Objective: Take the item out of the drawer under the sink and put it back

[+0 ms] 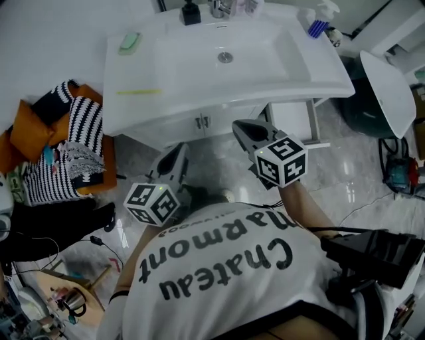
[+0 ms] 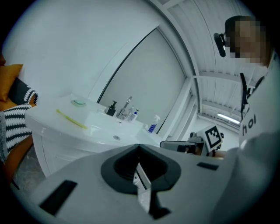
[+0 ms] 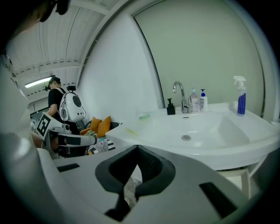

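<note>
The white vanity front (image 1: pixel 202 121) under the sink (image 1: pixel 133 99) is closed, two small handles showing at its middle; no item from inside it is visible. My left gripper (image 1: pixel 180 150) hovers in front of the vanity, left of the handles, jaws together with nothing between them (image 2: pixel 139 147). My right gripper (image 1: pixel 239 126) is held close to the vanity's right part, also shut and empty (image 3: pixel 137 147). Each one shows in the other's view: the right gripper (image 2: pixel 175 145) and the left gripper (image 3: pixel 65 140).
A black soap dispenser (image 1: pixel 191 12), a tap, a blue spray bottle (image 1: pixel 319 23), a green soap (image 1: pixel 129 43) and a yellow stick (image 1: pixel 139 91) are on the sink. Orange cushions and striped cloth (image 1: pixel 66 139) lie left. A white bowl-shaped fixture (image 1: pixel 392 93) stands right. A person with a white backpack (image 3: pixel 65 105) stands behind.
</note>
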The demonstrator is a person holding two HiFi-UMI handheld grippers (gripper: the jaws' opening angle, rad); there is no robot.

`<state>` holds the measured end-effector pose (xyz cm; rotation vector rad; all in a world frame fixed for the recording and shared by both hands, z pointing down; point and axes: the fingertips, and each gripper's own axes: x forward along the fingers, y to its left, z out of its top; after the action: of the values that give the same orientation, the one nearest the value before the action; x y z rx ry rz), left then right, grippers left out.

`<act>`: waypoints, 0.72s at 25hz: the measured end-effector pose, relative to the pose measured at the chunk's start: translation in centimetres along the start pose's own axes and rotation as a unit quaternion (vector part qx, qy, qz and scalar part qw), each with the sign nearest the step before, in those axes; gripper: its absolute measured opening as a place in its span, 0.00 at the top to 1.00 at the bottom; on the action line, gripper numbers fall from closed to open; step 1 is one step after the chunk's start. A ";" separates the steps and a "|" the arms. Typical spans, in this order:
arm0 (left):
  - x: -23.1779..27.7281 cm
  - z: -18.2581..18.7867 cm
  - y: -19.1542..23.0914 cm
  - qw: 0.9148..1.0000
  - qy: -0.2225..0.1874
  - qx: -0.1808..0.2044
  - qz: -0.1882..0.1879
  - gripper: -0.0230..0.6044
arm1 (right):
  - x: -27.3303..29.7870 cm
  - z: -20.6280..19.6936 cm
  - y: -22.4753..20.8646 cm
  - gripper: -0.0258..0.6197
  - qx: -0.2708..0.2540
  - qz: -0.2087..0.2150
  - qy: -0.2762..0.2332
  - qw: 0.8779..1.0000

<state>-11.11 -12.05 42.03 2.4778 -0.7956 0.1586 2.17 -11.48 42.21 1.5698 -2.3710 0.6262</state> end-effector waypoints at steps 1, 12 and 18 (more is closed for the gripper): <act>-0.1 -0.2 -0.4 1.000 0.000 0.001 -0.003 0.95 | -0.5 -0.2 0.1 0.94 0.000 -0.002 -0.001 1.000; -0.7 -2.2 -3.3 1.000 -0.001 0.014 -0.024 0.95 | -3.7 -2.3 0.5 0.94 -0.007 -0.014 -0.009 1.000; -0.8 -2.4 -4.2 0.999 -0.001 0.021 -0.031 0.95 | -4.6 -2.6 0.4 0.94 -0.007 -0.018 -0.011 1.000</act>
<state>-9.20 -7.53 41.94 2.5389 -0.7237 0.1519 3.54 -6.38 42.52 1.6188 -2.3517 0.5850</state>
